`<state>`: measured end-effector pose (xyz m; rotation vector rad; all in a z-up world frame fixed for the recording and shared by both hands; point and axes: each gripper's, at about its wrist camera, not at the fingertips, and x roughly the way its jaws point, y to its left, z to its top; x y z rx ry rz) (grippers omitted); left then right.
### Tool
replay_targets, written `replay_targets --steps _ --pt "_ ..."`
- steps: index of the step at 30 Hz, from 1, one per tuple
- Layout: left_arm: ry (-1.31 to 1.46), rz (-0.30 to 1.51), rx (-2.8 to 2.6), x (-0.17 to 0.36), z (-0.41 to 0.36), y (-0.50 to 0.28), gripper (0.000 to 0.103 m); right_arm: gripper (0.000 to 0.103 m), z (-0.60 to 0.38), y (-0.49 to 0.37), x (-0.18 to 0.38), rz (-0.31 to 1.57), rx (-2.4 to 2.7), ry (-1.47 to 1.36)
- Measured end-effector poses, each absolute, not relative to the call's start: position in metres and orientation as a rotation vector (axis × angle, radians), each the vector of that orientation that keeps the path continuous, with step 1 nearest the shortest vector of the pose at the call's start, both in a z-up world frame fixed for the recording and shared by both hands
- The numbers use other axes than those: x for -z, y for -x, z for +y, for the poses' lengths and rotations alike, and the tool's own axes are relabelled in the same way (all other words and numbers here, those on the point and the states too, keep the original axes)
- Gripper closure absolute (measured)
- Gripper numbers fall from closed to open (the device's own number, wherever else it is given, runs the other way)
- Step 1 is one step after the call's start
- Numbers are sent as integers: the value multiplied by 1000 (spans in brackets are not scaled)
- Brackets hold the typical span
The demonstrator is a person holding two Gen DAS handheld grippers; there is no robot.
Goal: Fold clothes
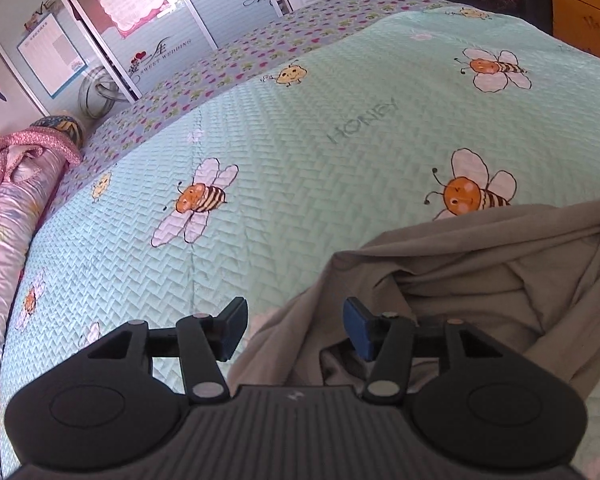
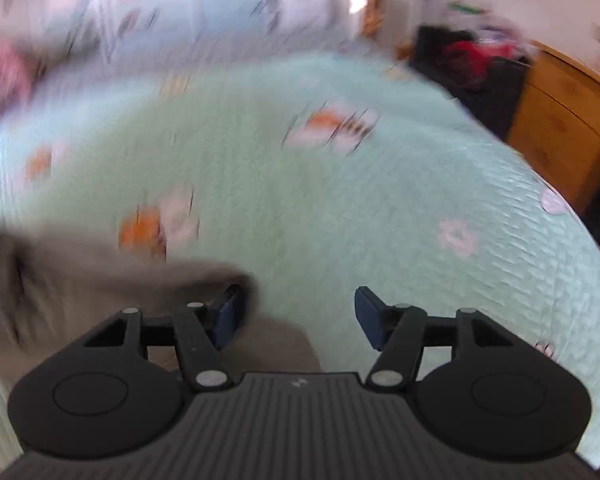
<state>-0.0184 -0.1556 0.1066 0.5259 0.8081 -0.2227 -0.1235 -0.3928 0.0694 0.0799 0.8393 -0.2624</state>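
A crumpled grey-beige garment [image 1: 480,272] lies on the mint bee-print bedspread [image 1: 320,140], in the lower right of the left wrist view. My left gripper [image 1: 296,330] stands open over its left edge, cloth showing between the wide-apart jaws but not pinched. The right wrist view is blurred by motion. There the same garment [image 2: 80,276] sits at the lower left, and my right gripper [image 2: 300,318] is open above its right end, the left finger [image 2: 228,318] over the cloth, the right finger [image 2: 370,320] over the bedspread [image 2: 380,208].
A rolled floral quilt [image 1: 8,232] with a pink cloth on it lies along the bed's left side. Wardrobe doors [image 1: 140,28] stand beyond the bed. A wooden dresser [image 2: 560,120] and a dark chair with red clothes [image 2: 476,60] stand at the right.
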Motion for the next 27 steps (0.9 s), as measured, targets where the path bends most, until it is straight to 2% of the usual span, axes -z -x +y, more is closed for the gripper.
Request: replay_targets --steps 1,6,9,13,16,21,24,25,27 --pt "-524 813 223 -106 -156 20 47 45 -387 120 -66 880 240 -21" --pt "-476 899 220 -94 -153 19 45 43 -400 160 -71 879 292 -166" --pt "-370 953 293 -88 -148 21 45 43 -394 187 -88 735 225 -199" --pt "-252 989 337 -81 -141 24 45 44 -346 177 -102 628 -6 -56" --pt "-220 987 341 -80 -136 26 45 54 -315 145 -87 672 -97 7" --pt "-165 982 349 -79 -129 30 45 55 -287 93 -42 808 -137 39" --pt "-132 980 353 -78 -124 32 45 55 -284 85 -27 818 -126 27" --pt "-121 979 355 -78 -123 33 45 59 -284 85 -24 816 -117 19" --pt "-99 977 358 -78 -120 35 45 97 -290 87 -22 815 -100 -30"
